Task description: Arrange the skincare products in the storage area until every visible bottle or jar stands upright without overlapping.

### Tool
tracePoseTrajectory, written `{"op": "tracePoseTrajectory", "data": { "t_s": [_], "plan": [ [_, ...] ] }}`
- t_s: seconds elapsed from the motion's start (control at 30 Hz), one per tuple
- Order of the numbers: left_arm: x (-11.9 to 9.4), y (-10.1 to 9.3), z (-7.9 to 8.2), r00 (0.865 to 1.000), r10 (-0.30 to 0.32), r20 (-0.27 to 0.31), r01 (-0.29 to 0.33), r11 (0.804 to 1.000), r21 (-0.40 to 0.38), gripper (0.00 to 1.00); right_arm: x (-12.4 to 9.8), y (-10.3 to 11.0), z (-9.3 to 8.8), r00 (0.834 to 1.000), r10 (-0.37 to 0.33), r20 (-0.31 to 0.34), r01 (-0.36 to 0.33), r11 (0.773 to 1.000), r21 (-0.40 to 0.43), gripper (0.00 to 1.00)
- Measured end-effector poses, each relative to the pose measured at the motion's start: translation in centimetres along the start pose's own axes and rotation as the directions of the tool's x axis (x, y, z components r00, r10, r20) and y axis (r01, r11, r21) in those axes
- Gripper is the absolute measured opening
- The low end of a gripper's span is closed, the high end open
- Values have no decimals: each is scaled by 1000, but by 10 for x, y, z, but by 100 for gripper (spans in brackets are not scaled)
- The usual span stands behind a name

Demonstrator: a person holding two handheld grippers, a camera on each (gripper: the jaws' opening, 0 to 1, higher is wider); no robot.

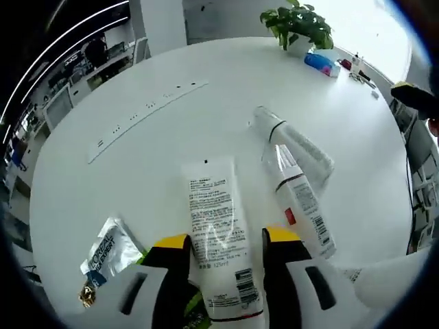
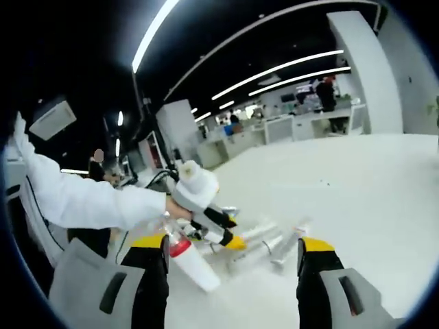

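A white tube with printed text lies flat on the white table, its lower half between the yellow-tipped jaws of my left gripper, which is open and hovers over it. To its right lie a red-labelled tube and a clear-capped tube, their ends touching. A silver sachet lies at the left. My right gripper is open and holds nothing. Ahead of it, a white-sleeved arm holds the left gripper above the lying tubes. A white tube with a red band lies nearer.
At the table's far edge stand a potted plant and a blue item. A strip of small marks runs across the tabletop. Something green shows under my left gripper. Office desks stand behind the table.
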State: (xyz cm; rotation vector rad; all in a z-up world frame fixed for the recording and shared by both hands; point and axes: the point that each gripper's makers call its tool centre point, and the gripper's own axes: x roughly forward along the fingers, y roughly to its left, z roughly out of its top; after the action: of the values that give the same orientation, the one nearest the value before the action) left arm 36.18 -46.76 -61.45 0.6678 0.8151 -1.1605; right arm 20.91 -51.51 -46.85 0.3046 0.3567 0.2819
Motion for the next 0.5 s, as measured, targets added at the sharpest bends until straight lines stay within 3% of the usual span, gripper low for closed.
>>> {"op": "tracePoseTrajectory", "data": {
  "t_s": [0.1, 0.27, 0.37, 0.5],
  "plan": [
    [2, 3, 2, 999, -17, -28, 19, 999, 43, 39, -1, -2, -2, 1000, -5, 1, 5, 1000, 6, 79],
    [21, 26, 12, 997, -47, -64, 51, 996, 68, 36, 4, -2, -4, 1000, -1, -1, 1, 1000, 11, 79],
    [26, 28, 14, 996, -47, -70, 53, 995, 86, 33, 8, -1, -4, 1000, 3, -5, -3, 1000, 6, 79],
    [32, 41, 19, 999, -37, -38, 40, 995, 90, 31, 12, 1, 0, 1000, 6, 5, -7, 1000, 6, 78]
  ]
}}
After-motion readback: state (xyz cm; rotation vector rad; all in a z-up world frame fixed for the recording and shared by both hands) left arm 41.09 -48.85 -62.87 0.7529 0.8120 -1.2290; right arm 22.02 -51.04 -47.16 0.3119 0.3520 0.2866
